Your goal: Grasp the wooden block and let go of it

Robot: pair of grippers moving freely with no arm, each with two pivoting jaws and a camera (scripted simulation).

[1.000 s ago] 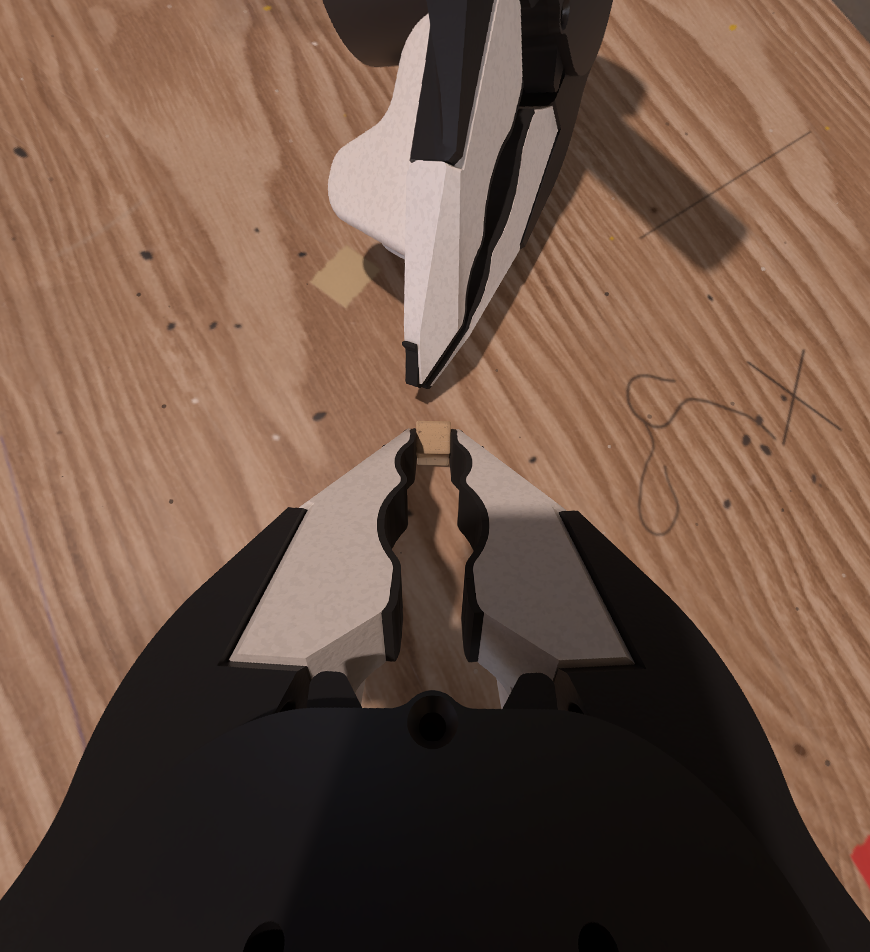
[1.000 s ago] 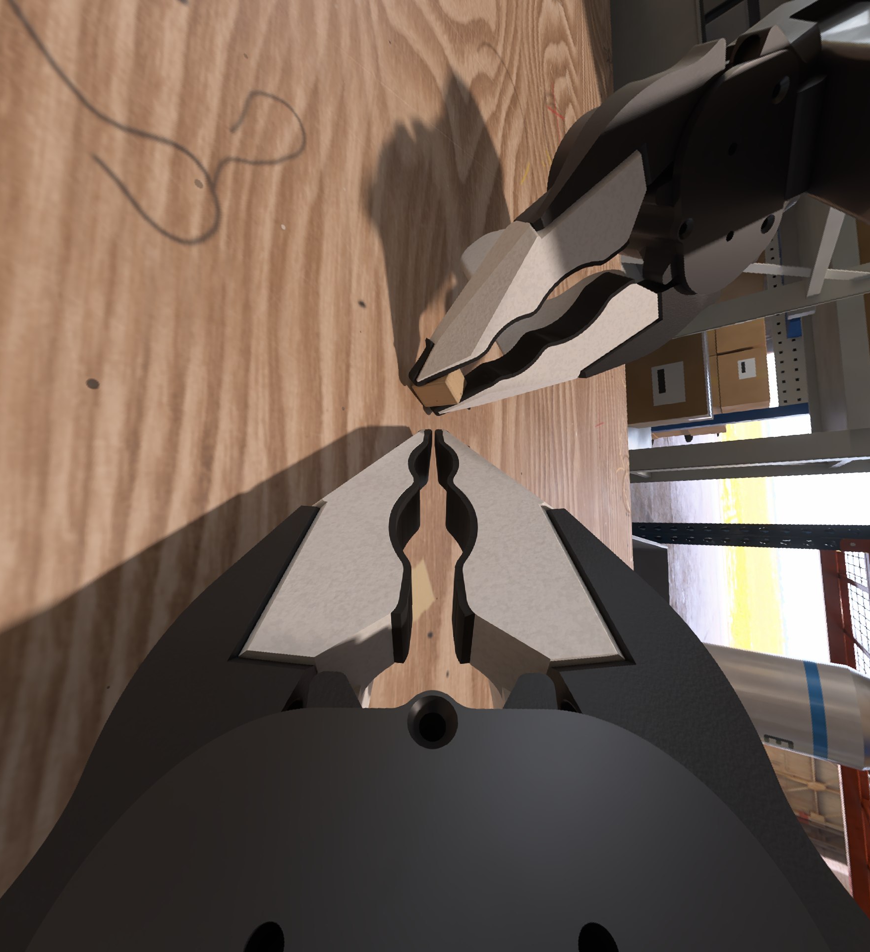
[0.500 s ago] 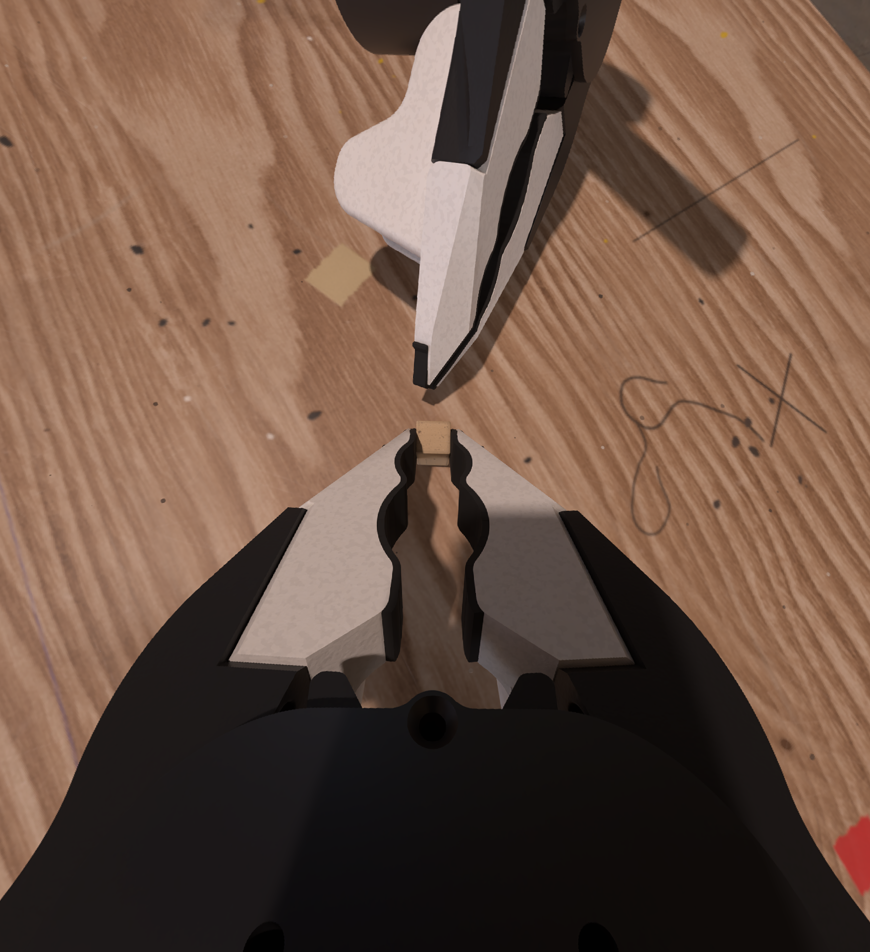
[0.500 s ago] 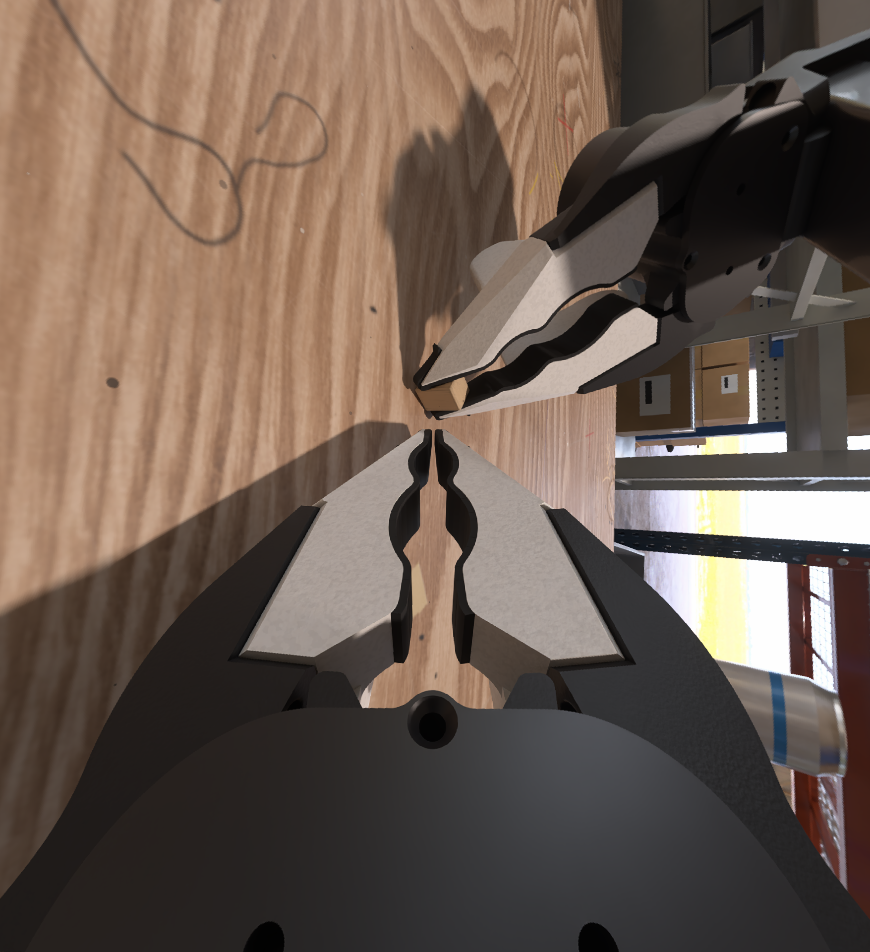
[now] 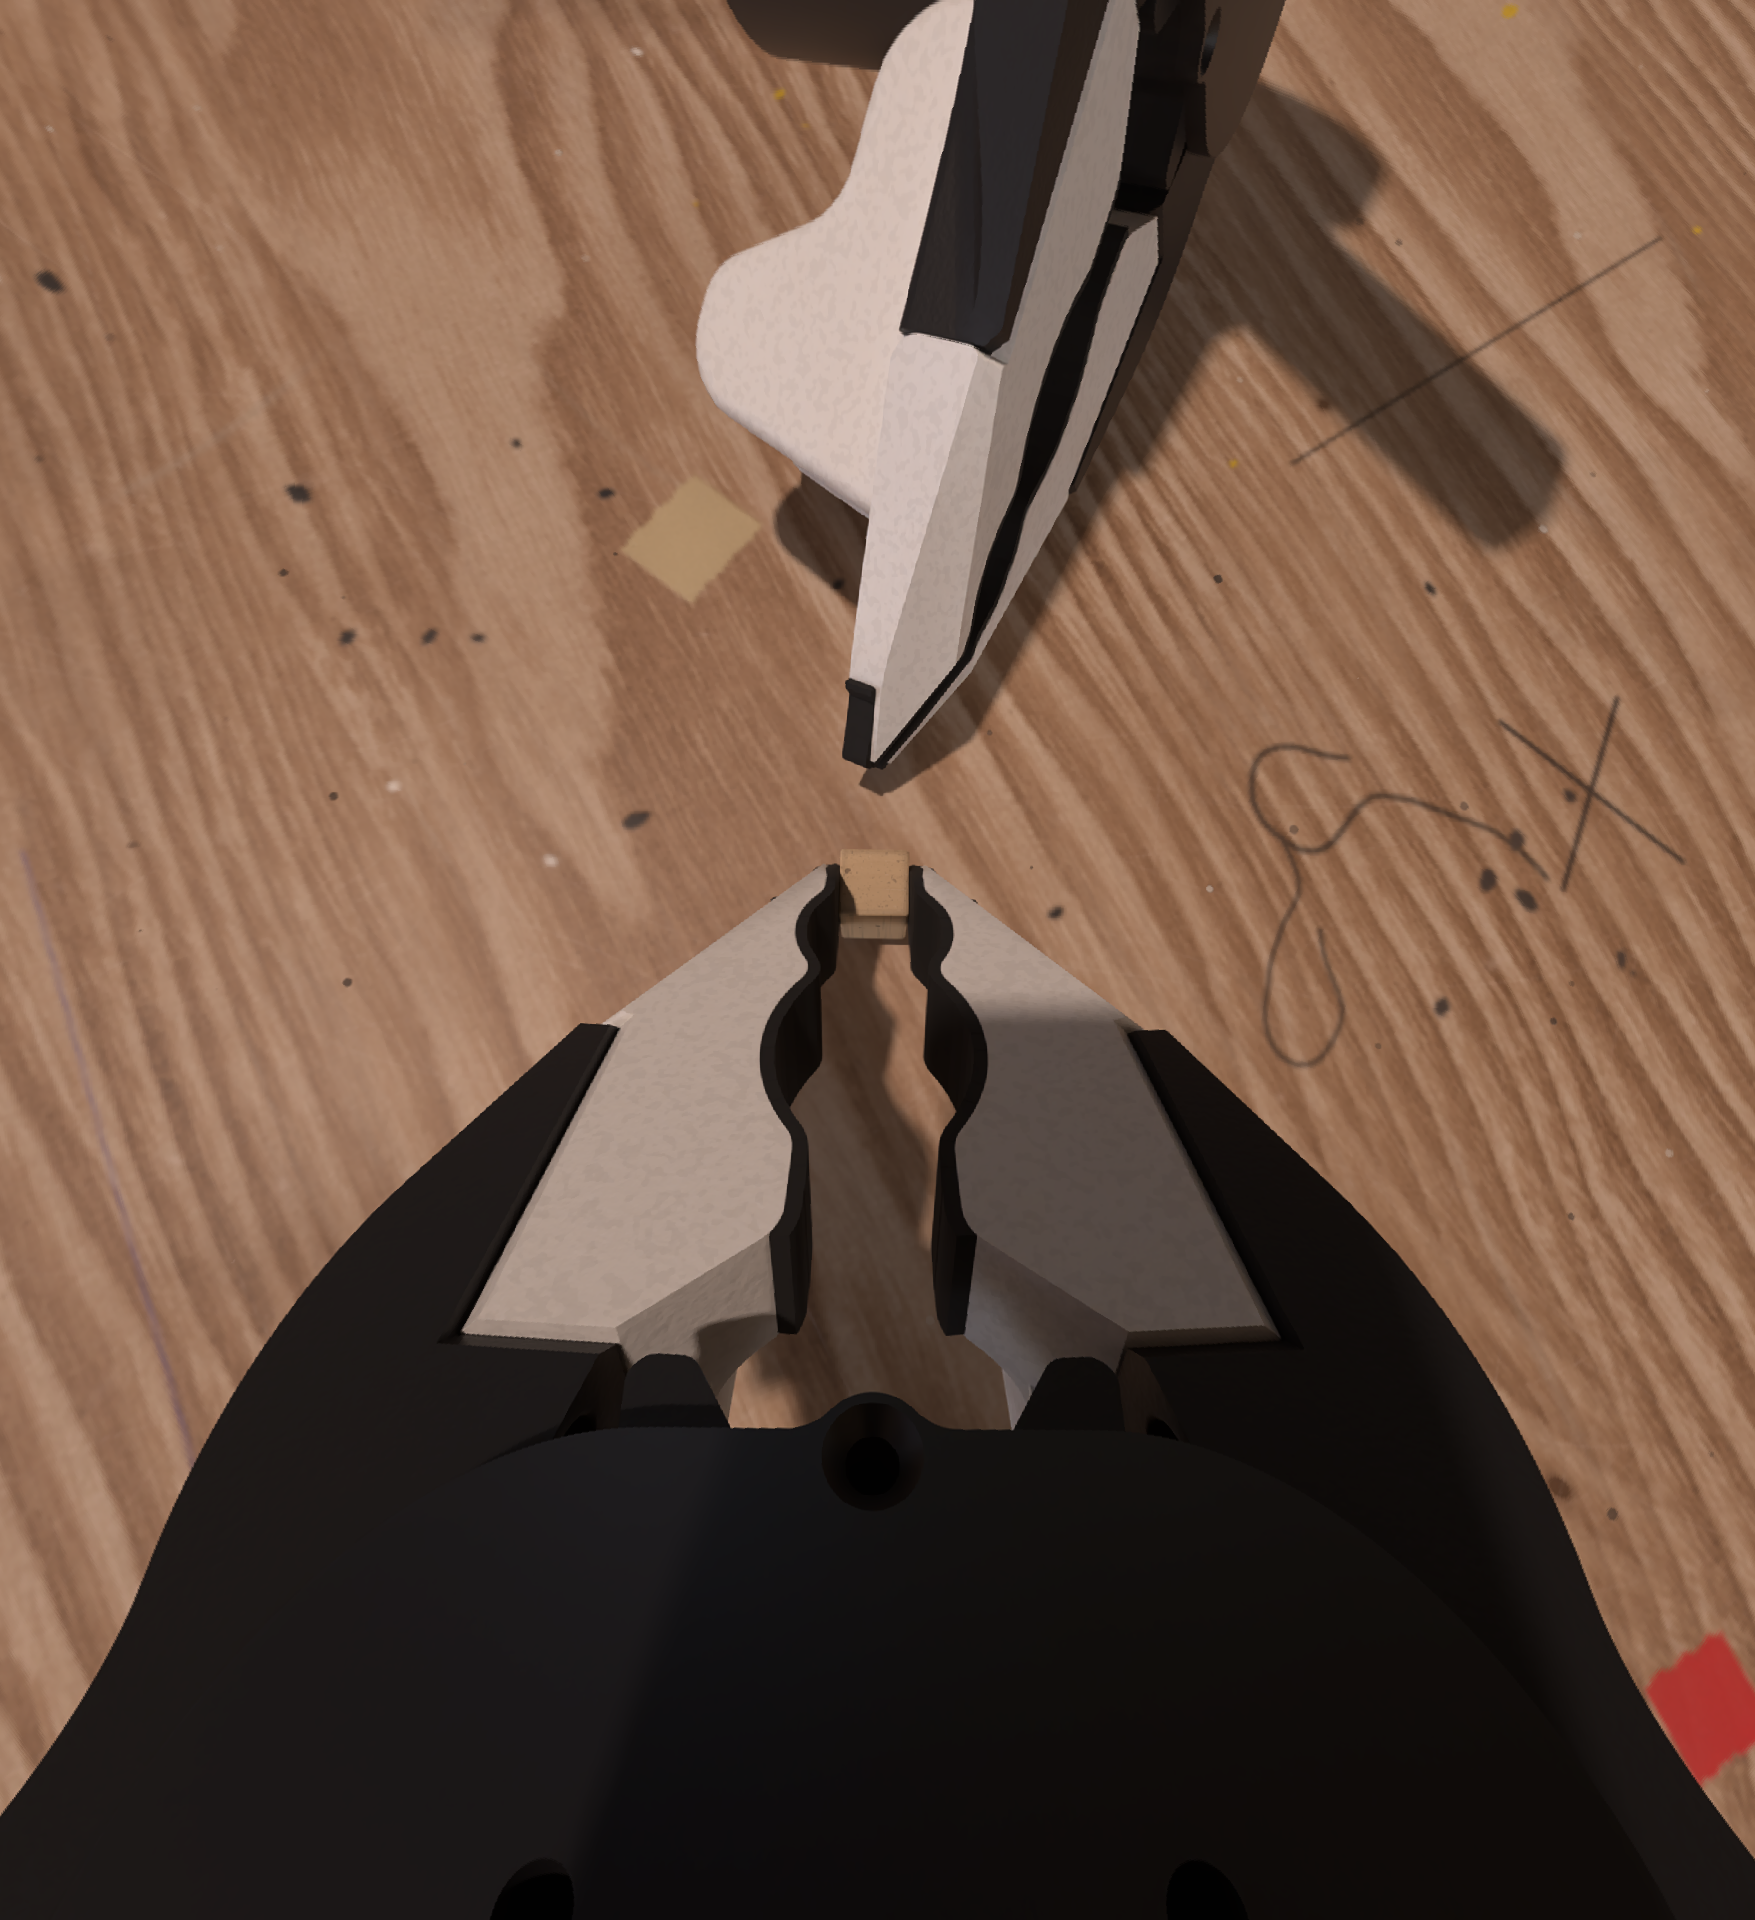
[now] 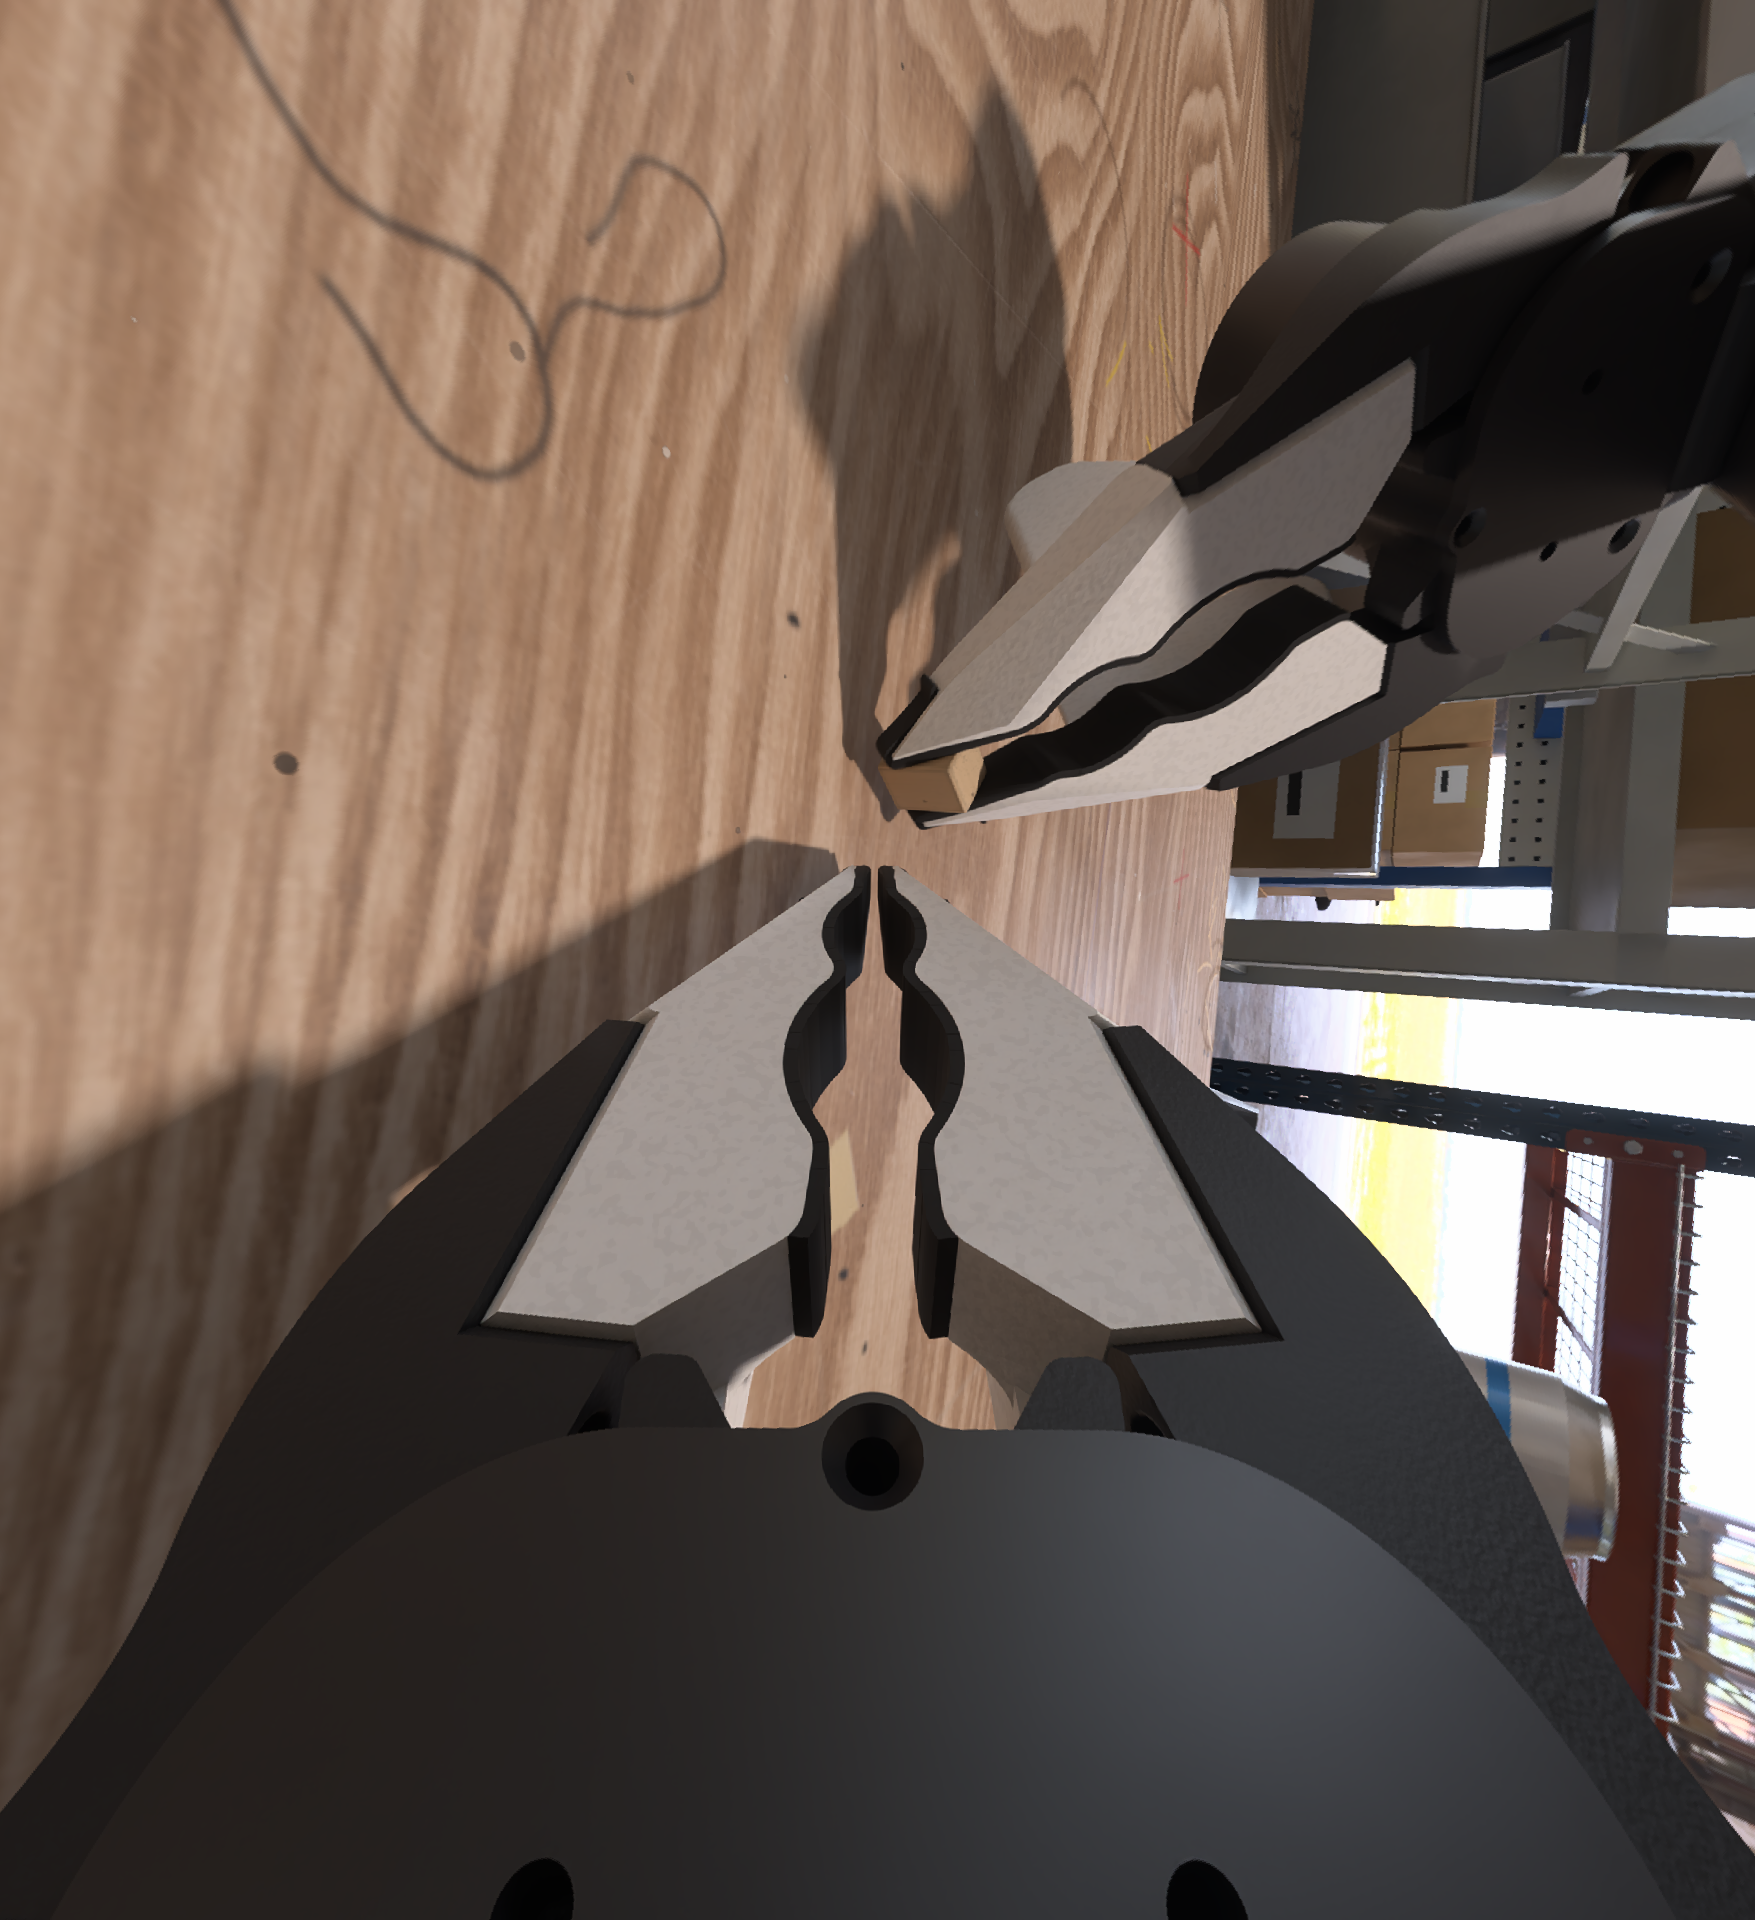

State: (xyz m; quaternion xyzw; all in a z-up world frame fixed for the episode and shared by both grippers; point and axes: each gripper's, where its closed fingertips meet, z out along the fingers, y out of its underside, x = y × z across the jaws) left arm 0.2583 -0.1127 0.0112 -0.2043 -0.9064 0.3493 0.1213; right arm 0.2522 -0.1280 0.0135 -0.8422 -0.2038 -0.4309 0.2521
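A small light wooden block (image 5: 874, 891) is pinched between the tips of my left gripper (image 5: 874, 883), just above the wooden table (image 5: 229, 727). In the right wrist view the same block (image 6: 933, 781) shows between the left gripper's tips (image 6: 904, 774). My right gripper (image 6: 873, 878) is shut and empty, its tips a short way from the block. In the left wrist view the right gripper (image 5: 878, 743) points down at the table just beyond the block.
A tan square patch (image 5: 691, 538) and a red patch (image 5: 1709, 1720) lie flat on the table. Pencil scribbles (image 5: 1299, 914) mark its surface. The table's edge (image 6: 1257, 623) runs on the right, with shelving and cardboard boxes (image 6: 1434, 790) and a metal cylinder (image 6: 1548, 1455) beyond.
The left gripper still holds the block. In the right wrist view the left gripper has shifted slightly right and the background has slid; the two grippers stay close, tips nearly facing.
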